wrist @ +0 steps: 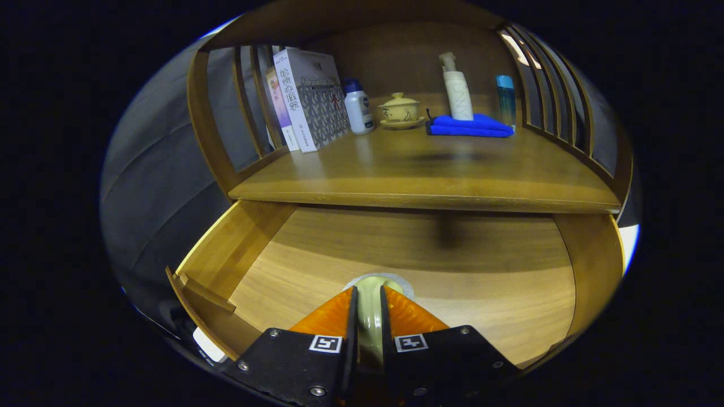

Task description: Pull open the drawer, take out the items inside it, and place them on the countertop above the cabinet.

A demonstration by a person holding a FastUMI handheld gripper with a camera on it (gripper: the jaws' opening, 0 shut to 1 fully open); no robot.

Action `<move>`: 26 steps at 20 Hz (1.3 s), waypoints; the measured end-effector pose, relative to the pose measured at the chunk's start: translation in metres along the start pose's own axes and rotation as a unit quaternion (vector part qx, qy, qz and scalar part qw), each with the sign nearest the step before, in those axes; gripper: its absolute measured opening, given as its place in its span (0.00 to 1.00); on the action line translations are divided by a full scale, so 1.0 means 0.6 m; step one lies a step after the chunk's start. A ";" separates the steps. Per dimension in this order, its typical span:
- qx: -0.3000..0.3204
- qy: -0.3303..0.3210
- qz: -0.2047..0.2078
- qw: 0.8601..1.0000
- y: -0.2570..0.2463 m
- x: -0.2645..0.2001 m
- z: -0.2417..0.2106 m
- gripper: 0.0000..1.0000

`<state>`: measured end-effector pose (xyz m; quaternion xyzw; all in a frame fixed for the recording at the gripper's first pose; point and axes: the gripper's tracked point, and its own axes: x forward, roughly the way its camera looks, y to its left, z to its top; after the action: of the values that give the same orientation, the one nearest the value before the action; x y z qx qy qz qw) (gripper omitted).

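Clamped claw on a pale green item above the open drawer, long axis along the fingers, table lying ahead and above.

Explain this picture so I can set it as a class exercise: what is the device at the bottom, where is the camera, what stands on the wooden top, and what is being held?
The camera rides on a hand-held gripper and looks forward along its two fingers. A person carries the tool; there is no robot arm. The wide lens bends the straight edges.

The jaws are closed on a pale green rounded object, both fingers pressing its sides; what it is cannot be told. It is over the open drawer, whose wooden floor is otherwise bare in the part that shows.

Above the drawer is the countertop. At its back stand some books, a small white bottle with a blue cap, a lidded yellow cup on a saucer, a folded blue cloth with a tall white pump bottle behind it, and a slim blue bottle.
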<state>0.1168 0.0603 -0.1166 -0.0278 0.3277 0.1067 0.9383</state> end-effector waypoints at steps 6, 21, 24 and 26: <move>-0.029 -0.066 -0.001 0.997 0.005 -0.040 0.061 0.20; -0.011 -0.204 -0.035 0.978 -0.027 -0.104 0.267 0.20; 0.010 -0.217 -0.055 0.975 -0.051 -0.080 0.304 0.20; 0.016 -0.213 -0.068 0.975 -0.064 -0.060 0.312 0.20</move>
<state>0.2121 0.0389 0.0517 -0.0118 0.1195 0.0413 0.9919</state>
